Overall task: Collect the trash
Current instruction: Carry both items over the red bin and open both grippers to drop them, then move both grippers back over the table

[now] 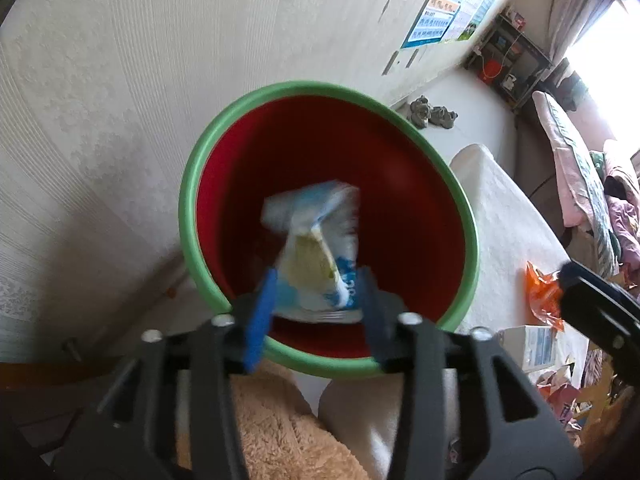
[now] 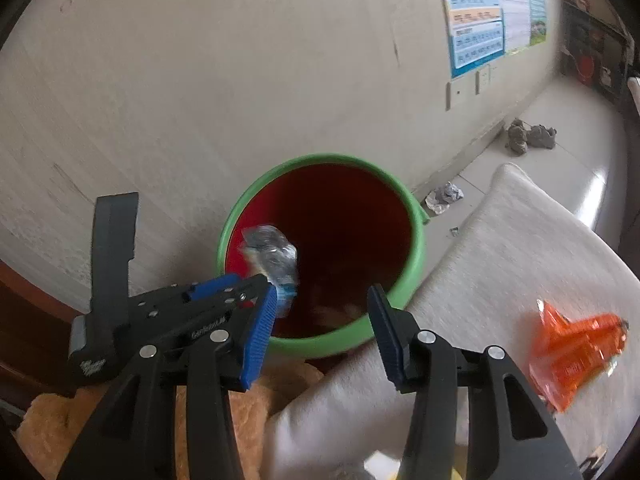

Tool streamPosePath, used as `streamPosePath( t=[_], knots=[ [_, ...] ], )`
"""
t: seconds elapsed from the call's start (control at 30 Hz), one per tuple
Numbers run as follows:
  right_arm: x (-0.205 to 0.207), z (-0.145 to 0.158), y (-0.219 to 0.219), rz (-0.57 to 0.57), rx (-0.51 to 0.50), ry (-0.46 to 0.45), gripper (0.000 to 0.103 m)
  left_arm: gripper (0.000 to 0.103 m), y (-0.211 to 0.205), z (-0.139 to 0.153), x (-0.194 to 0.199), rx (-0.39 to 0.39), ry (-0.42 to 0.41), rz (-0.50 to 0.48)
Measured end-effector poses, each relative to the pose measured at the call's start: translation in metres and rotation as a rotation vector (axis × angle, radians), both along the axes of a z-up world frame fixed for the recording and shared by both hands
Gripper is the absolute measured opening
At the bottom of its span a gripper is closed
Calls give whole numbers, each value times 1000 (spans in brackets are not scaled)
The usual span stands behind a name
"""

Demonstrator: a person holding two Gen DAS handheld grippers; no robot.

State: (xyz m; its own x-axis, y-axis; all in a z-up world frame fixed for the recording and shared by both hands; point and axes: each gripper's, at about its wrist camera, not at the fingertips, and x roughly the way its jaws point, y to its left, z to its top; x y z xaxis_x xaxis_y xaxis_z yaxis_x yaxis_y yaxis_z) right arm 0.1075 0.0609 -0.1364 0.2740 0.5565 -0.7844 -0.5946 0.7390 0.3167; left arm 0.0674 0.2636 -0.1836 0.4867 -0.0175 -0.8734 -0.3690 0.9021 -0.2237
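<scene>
A red bin with a green rim (image 1: 188, 208) stands against the wall. My left gripper (image 1: 319, 276) hangs open over its near edge. Between its blue pads (image 1: 262, 312) a blurred white, blue and yellow wrapper (image 1: 316, 240) is loose above the bin's inside. In the right wrist view my right gripper (image 2: 324, 292) is open over the bin's rim (image 2: 418, 240), with nothing between its pads. A blurred silver-blue wrapper (image 2: 272, 256), perhaps the same one, hangs by its left pad, just ahead of the left gripper (image 2: 240, 284). An orange wrapper (image 2: 576, 352) lies on the white cushion (image 2: 520, 248).
A tan plush surface (image 1: 280, 420) lies under both grippers. Crumpled foil (image 2: 444, 196) and grey shoes (image 2: 528, 136) are on the floor by the wall. A small carton (image 1: 532, 344) and more litter (image 1: 568, 396) sit at the cushion's near right. Shelves (image 1: 508, 64) stand far off.
</scene>
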Motion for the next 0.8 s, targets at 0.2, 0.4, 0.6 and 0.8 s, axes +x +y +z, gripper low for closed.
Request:
streamPosePath(
  t=[0.2,0.4,0.6,0.8],
  knots=[
    [-13,24,-47,-70,42,-32,47,45,-14,11,-5,34,-25,-25],
    [-26,46,-112,-168,41,-101,48,46,-45,34,-22,25,-74,-102],
    [-60,48,-176,-262,-13,-144,51,55,-95,49,-48,-16,-93,-202],
    [-90,28,-216,-338,-56,-103,51,60,-136,36,-81,-143,-6,-245]
  ],
)
